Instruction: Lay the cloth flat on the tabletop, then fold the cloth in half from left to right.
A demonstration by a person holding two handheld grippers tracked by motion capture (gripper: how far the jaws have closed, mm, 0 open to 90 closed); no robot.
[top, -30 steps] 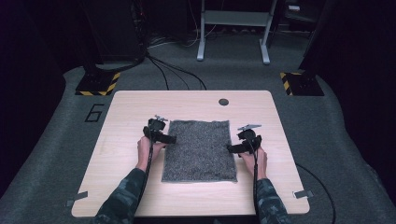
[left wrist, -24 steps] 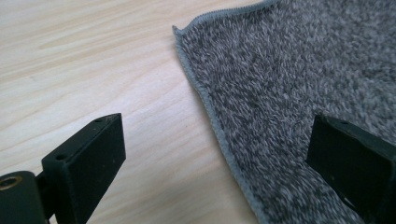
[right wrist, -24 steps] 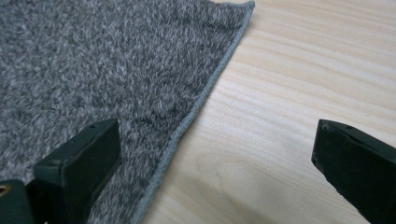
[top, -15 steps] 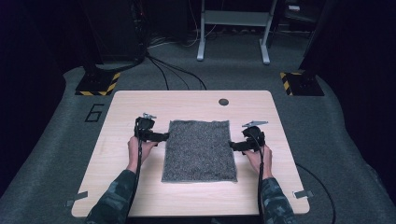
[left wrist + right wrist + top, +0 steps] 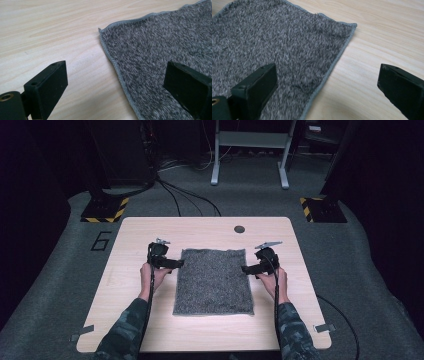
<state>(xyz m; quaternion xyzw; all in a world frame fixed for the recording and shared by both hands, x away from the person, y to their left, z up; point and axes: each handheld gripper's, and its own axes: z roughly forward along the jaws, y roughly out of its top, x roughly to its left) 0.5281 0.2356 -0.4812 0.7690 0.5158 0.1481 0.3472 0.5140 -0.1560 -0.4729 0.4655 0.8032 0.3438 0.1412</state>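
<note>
We see the grey towel lying flat mid-table. Our left gripper straddles its 9 o'clock edge, our right gripper its 3 o'clock edge, both with fingers spread wide, holding nothing. Bare wood flanks both hems.

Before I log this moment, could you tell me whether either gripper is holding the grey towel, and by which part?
Nothing is held: the left gripper and right gripper both stand open, each straddling a side edge of the flat grey fleecy towel.
</note>
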